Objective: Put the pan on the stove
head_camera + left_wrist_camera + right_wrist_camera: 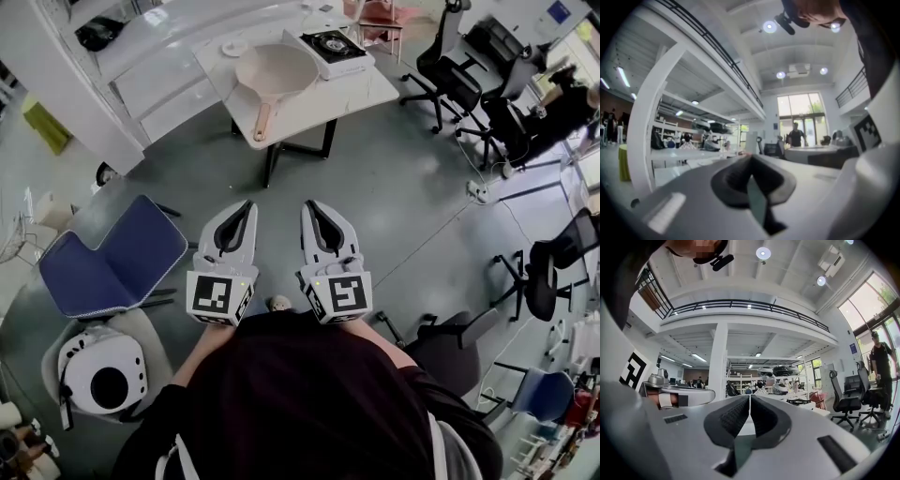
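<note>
Pan (pixel 277 70), pale beige and round with a long matching handle, is seen lying on the white table (pixel 361 94), just beside the portable gas stove (pixel 333 45) and not on it. Near the person's body, well apart from the table, the left gripper (pixel 247 206) and the right gripper (pixel 310 206) are held side by side, each with jaws pressed together and nothing between them.

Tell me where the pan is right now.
In the head view, the pan sits on the white table at top centre, just left of the stove.
</note>
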`<action>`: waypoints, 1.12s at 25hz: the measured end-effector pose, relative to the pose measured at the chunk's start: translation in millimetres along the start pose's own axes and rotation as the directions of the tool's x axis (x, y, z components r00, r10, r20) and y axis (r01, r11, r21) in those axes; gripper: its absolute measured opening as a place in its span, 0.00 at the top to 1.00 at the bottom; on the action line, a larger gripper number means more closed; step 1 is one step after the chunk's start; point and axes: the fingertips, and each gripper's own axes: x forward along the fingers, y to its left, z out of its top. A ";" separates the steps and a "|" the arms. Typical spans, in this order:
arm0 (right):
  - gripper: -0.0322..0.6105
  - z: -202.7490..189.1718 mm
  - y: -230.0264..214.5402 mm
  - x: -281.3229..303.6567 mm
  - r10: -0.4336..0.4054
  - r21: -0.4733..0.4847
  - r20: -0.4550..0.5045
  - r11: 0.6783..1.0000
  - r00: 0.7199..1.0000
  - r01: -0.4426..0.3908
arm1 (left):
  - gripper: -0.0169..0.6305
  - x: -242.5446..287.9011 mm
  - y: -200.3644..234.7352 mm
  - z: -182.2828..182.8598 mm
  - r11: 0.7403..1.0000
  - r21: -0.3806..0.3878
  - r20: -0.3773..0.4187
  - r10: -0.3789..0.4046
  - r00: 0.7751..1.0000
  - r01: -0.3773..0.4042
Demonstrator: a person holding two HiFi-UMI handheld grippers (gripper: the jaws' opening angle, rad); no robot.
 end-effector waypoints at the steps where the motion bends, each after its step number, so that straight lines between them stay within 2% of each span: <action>1: 0.92 -1.2 -2.7 1.4 0.000 -0.001 -0.001 1.000 1.000 0.000 | 0.96 2.5 0.0 -1.6 1.000 -0.003 -0.003 0.000 1.000 0.000; 12: 0.91 -19.6 -23.9 26.7 0.003 0.030 -0.026 1.000 1.000 -0.002 | 0.96 35.0 10.6 -14.4 0.999 -0.024 -0.021 -0.022 1.000 0.022; 19: 0.91 -33.1 -31.4 66.4 0.000 0.029 -0.042 1.000 0.999 0.001 | 0.95 66.4 43.5 -25.1 0.999 -0.043 -0.014 -0.028 1.000 0.027; 28: 0.88 -41.6 -66.3 152.9 -0.016 0.034 -0.061 0.999 0.998 0.018 | 0.84 149.6 97.2 -32.1 0.993 -0.082 -0.019 -0.083 0.996 0.081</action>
